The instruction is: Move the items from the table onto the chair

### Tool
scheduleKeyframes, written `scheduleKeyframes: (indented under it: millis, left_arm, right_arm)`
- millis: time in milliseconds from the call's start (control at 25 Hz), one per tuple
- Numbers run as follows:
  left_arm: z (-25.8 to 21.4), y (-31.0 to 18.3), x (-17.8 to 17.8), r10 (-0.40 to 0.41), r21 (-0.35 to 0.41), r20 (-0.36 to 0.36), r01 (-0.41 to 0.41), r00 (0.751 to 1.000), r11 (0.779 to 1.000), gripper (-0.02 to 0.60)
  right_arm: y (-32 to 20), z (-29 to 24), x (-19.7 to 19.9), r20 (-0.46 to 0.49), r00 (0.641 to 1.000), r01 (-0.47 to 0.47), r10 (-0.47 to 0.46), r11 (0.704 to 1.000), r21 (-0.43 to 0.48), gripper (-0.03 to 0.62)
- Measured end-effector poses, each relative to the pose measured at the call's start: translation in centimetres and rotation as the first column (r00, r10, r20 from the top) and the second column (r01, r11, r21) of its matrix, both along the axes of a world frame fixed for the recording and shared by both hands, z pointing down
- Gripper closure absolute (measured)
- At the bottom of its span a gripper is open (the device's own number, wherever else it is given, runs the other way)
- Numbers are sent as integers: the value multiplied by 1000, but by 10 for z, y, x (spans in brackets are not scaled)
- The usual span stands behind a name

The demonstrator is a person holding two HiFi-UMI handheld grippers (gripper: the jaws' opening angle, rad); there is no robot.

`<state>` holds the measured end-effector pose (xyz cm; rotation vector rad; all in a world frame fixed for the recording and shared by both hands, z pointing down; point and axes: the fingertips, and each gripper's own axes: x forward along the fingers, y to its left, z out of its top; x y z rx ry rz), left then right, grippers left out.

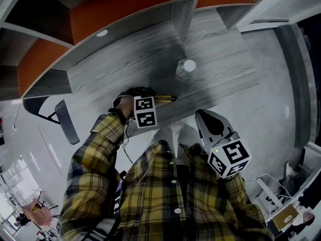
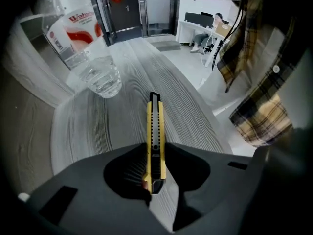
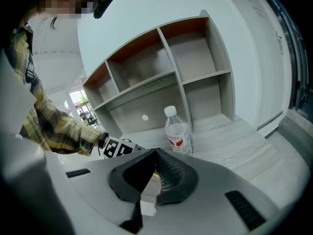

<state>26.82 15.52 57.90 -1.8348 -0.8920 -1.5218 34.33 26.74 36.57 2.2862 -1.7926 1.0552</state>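
- Yellow utility knife (image 2: 155,131): rear end pinched between the jaws of the left gripper (image 2: 155,145), body pointing straight ahead along them.
- Sits close to the front edge of the table (image 1: 125,59), about midway along that edge; low over the grey wood grain. Resting or just lifted: cannot tell.
- Left jaws closed onto both flanks of the knife, no gap showing. Reads as a firm hold.
- Clear water bottle (image 1: 188,70): upright, white cap on, red and white label. Stands deeper in than the knife, near mid-depth of the top and toward the right edge. Apart from the knife, touched by neither gripper.
- Right gripper (image 3: 156,152): jaws brought together at the tips, nothing between them. Held off the front edge, on the person's side, aimed toward the bottle and the back edge.
- Beyond the back edge: open shelving (image 1: 125,4) with orange back panels, nothing seen in it.
- Dark chair (image 1: 65,119) off the left corner of the front edge; seat mostly out of sight, no item visible on it.
- Progress, as a judgement: early. Both items still at the table, none delivered. Knife in hand looks like the first carry; bottle left for afterwards, probably for the free right gripper.
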Motion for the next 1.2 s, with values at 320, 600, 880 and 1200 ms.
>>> scheduleKeyframes:
  millis: [320, 600, 880, 1200]
  left_arm:
    - [-6, -2, -1, -73, 17, 16, 73, 997, 997, 463]
    - [-48, -17, -18, -373, -37, -75, 371, 925, 928, 465]
    - [-103, -49, -65, -764, -211, -225, 735, 605, 644, 465]
    - [-159, -96, -181, -961, -446, -275, 890, -35, 95, 465]
  right_arm:
    - [-6, -6, 5, -18, 998, 56, -56, 998, 22, 577]
    - [-32, -16, -1, -37, 973, 230, -228, 970, 77, 577]
    - [-82, -25, -34, -69, 880, 475, -470, 872, 117, 577]
    - [-133, -18, -121, -59, 692, 721, -719, 689, 70, 577]
